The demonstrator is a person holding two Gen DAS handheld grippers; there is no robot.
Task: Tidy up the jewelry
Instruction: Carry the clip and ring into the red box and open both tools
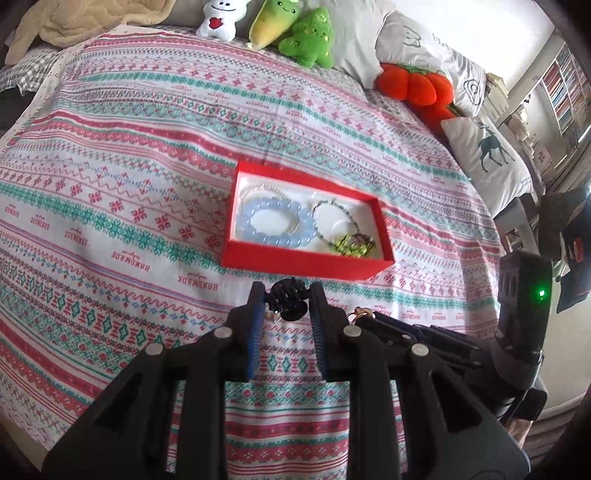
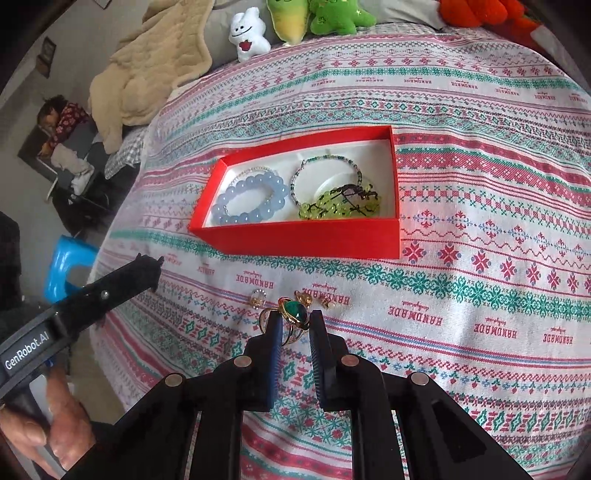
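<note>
**Both claws on small pieces at the near edge of the bed, red box beyond**

Nearest in the left wrist view, the left claw (image 1: 286,299) has its two fingers clamped on a black hair clip (image 1: 285,300), held just above the patterned bedspread (image 1: 129,184). A small gold ring (image 1: 360,314) shows just to its right, against the dark body of the other tool.

In the right wrist view, the right claw (image 2: 293,319) has its fingers closed in around a gold ring with a green stone (image 2: 293,312); the stone sits between the fingertips, though whether they actually squeeze it I cannot tell. Just beyond, loose on the bedspread, lie a small pearl earring (image 2: 258,297) to the left and two gold earrings (image 2: 317,301) to the right.

Farther toward the middle of the bed stands the open red box (image 2: 295,240) with a white lining. In its left half lies a pale blue bead bracelet (image 2: 253,201) over a thin pearl strand. In its right half a thin beaded bracelet (image 2: 325,162) lies touching a green bead bracelet (image 2: 340,205) with black cord.

At the far edge of the bed sit a white plush (image 2: 249,33), green plush toys (image 2: 321,14), an orange plush (image 1: 415,85) and pillows (image 1: 491,155).
</note>
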